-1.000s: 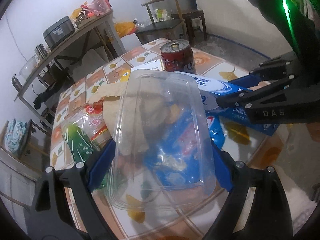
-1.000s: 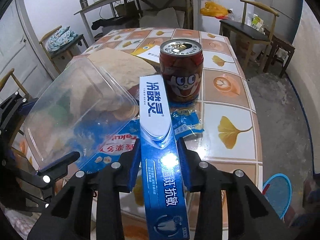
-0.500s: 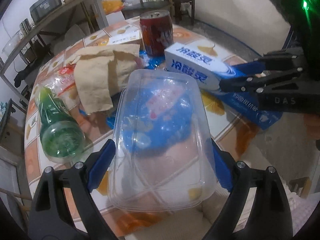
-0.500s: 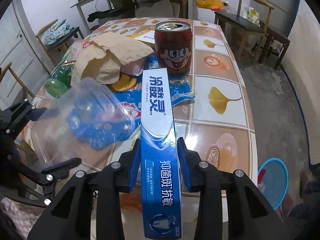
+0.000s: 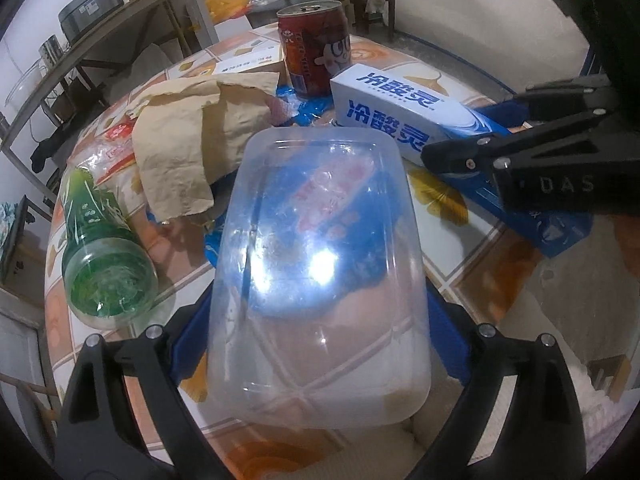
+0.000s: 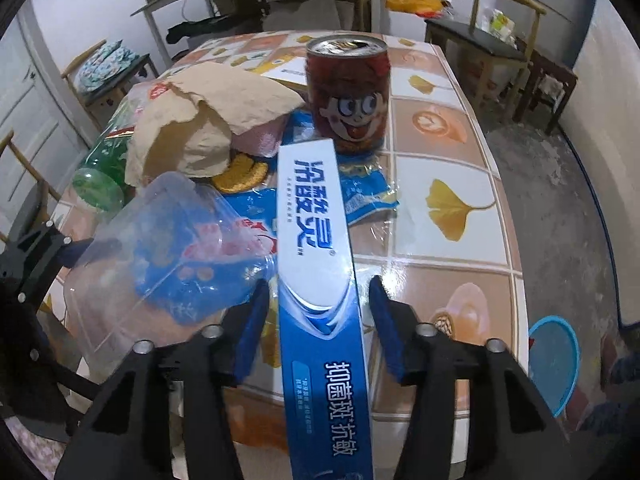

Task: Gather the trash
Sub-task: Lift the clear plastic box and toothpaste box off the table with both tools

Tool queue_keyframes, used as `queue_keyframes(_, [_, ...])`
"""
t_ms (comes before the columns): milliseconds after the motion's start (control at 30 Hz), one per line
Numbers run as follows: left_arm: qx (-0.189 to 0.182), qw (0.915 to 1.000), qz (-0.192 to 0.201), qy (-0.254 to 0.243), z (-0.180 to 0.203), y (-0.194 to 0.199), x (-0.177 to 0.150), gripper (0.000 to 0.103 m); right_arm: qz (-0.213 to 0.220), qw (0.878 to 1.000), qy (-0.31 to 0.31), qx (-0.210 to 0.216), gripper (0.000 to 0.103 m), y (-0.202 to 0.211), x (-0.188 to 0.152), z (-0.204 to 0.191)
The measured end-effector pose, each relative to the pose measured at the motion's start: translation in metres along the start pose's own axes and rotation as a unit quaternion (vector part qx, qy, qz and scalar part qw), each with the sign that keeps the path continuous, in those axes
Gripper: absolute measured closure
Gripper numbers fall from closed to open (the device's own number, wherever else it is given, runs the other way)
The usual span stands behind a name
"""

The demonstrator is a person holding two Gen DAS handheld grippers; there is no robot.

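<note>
Evidently both loads had come away from the table over the last second: the left gripper sat lower and tipped further down than a second earlier, so that the red can and torn brown paper now showed clear beyond the clear plastic container it clamped by the long sides. The right gripper kept the blue toothpaste box between its pads at a narrow set, barely shifted. Green bottle and blue wrapper remained lying on the table. Judgement: two items lifted, disposal next; a blue basket stood on the floor at right.
</note>
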State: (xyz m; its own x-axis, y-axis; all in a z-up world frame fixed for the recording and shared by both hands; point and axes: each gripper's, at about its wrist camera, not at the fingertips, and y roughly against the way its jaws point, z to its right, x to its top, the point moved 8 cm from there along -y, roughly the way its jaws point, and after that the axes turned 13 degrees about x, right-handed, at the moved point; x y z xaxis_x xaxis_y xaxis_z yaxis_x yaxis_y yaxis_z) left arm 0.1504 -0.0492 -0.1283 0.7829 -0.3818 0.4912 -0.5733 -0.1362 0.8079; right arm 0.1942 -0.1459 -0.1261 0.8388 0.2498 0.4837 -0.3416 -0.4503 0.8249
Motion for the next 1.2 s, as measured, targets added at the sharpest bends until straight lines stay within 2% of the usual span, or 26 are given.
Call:
queue_keyframes(400, [0.009,0.9999,0.014,-0.005,-0.003,0.012,-0.006,0.016,0.023,1.0,-0.011,-0.013,0.069,0.011,-0.001,0.002])
queue_keyframes(1200, [0.026,0.999,0.035,0.0,-0.007,0.037,-0.009,0.016,0.054,0.998,-0.011,-0.011,0.069,0.04,-0.007,-0.005])
